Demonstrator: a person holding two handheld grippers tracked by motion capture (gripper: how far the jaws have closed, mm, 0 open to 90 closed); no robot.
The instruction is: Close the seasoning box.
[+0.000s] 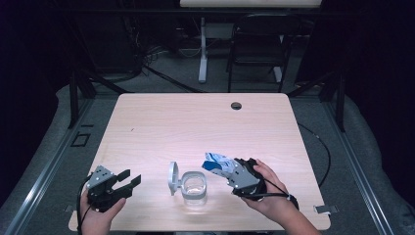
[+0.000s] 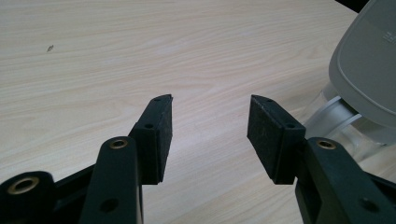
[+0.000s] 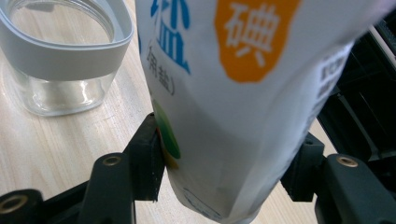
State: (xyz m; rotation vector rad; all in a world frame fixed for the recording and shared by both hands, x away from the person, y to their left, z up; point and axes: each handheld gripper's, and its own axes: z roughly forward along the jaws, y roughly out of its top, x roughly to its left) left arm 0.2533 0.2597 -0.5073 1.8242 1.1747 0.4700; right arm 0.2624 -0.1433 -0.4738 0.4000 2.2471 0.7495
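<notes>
A clear glass jar (image 1: pixel 195 188) with a grey rim stands near the table's front edge, its grey lid (image 1: pixel 172 177) flipped open to its left. My right gripper (image 1: pixel 226 170) is shut on a white and blue bag (image 1: pixel 218 162) with printed characters, just right of the jar. In the right gripper view the bag (image 3: pixel 233 93) sits squeezed between both jaws, with the jar (image 3: pixel 63 56) at upper left. My left gripper (image 1: pixel 132 179) rests open at the front left, nothing between its pads. The left gripper view has the gripper (image 2: pixel 210 123) over bare wood and the lid (image 2: pixel 366 65) at right.
The wooden table (image 1: pixel 195 122) has a cable hole (image 1: pixel 236 105) near its far edge. Beyond it stand a black chair (image 1: pixel 257 44) and a white table leg (image 1: pixel 202 49). A cable (image 1: pixel 320 147) trails off the table's right side.
</notes>
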